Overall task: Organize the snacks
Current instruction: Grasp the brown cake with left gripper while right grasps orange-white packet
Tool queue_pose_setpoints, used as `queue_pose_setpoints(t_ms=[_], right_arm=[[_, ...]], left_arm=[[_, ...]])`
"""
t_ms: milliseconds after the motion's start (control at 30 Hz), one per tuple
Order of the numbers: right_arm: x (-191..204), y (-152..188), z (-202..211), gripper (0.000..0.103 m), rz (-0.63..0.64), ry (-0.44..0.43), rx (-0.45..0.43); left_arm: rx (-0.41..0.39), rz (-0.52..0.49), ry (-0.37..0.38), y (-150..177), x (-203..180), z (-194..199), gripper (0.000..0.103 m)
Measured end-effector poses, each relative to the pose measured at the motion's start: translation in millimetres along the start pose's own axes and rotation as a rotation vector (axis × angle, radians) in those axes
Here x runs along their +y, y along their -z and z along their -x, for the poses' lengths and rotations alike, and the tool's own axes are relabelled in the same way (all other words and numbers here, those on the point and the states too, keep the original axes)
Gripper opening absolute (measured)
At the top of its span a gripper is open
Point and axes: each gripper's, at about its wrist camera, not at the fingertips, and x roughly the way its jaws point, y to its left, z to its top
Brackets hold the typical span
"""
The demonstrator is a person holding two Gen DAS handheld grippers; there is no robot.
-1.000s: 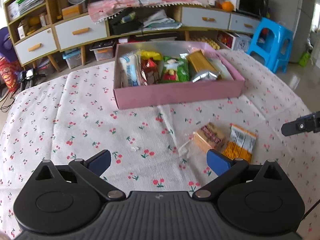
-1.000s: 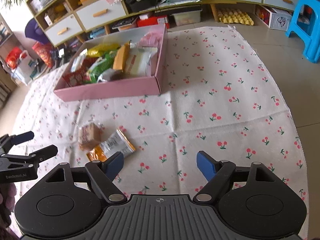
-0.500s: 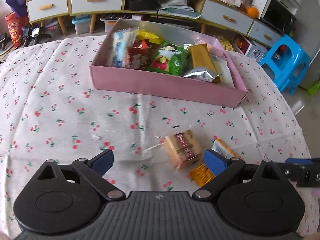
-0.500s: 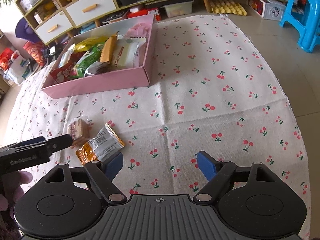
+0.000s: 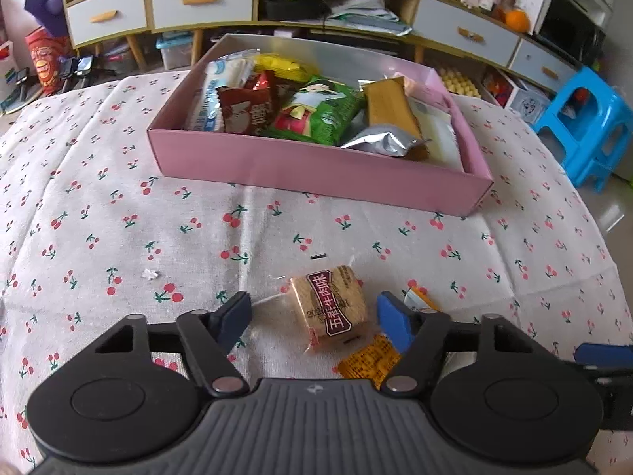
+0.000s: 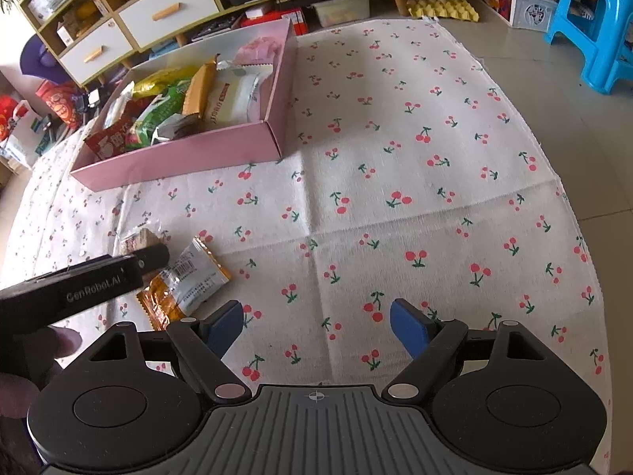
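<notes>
The left gripper point(image 5: 312, 316) is closing its fingers, not yet touching, around the biscuit point(image 5: 330, 306) lying at the box's point(image 5: 316, 166) 6 o'clock, so centre it squarely before squeezing, while the right gripper point(image 6: 316, 326) hangs open, empty.

Lived-in home, a family living room by the look of it: cherry-print tablecloth point(image 5: 118, 206), low wooden sideboard point(image 5: 178, 0) with white drawers and cluttered shelves, oranges point(image 5: 514, 19) beside a microwave point(image 5: 569, 27), blue plastic stool point(image 5: 585, 126), tiled floor point(image 6: 573, 91), storage boxes underneath.
</notes>
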Motion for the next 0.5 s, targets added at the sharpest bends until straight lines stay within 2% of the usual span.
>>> queue_pose_setpoints(t_ms=[67,200,500], right_arm=[[0.7,0.5,-0.9,0.083,0.002,0.004,0.003],[3.3,-0.3,-2.6,0.083,-0.005,0.003,0.011],[14.7,-3.8,-11.7,0.083,-0.082,-0.039,0.067]], left_arm=[[0.003,0.0,0.001,-0.6,0.7,0.8,0.058],[0.016,-0.019,0.042,-1.9,1.5,2.5,0.035],[0.052,-0.053,0.052,-2.3,15.5,9.8,0.034]])
